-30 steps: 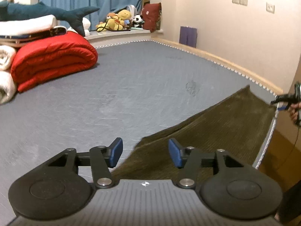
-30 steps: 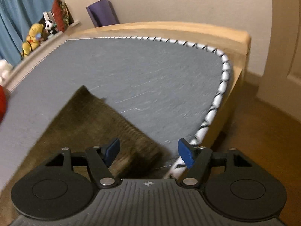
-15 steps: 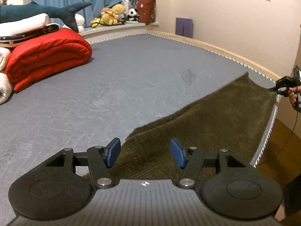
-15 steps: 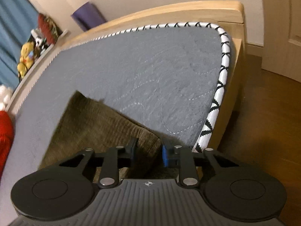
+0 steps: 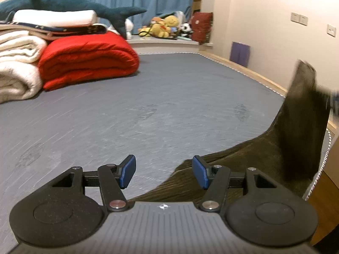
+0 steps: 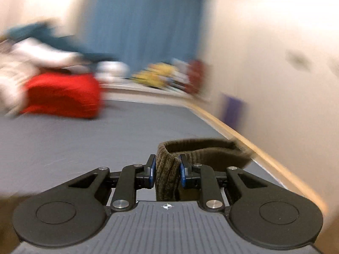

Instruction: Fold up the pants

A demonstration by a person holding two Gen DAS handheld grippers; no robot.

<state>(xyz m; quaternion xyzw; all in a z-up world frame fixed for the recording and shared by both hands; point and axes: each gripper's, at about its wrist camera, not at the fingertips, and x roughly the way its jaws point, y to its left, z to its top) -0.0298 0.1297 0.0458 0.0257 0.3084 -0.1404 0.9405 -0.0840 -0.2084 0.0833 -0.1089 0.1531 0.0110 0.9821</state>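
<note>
Olive-brown corduroy pants (image 5: 264, 165) lie at the near right corner of a grey mattress (image 5: 148, 110). One end of them stands lifted and blurred at the right of the left wrist view. My right gripper (image 6: 167, 172) is shut on a bunched fold of the pants (image 6: 169, 169), and a loop of the hem curls ahead of its fingers. My left gripper (image 5: 164, 174) is open just above the near edge of the pants, with nothing pressed between its blue pads (image 5: 128, 170).
A folded red quilt (image 5: 86, 57) and white blankets (image 5: 17, 63) lie at the mattress's far left, with a plush shark (image 5: 63, 2) on top. Stuffed toys (image 5: 167, 26) line the sill by blue curtains. A wooden bed frame (image 5: 254, 74) and wall run along the right.
My right gripper closed on the pants' far end, then swung up and round with it towards the room. That end now stands raised. My left gripper shifted slightly and stays open.
</note>
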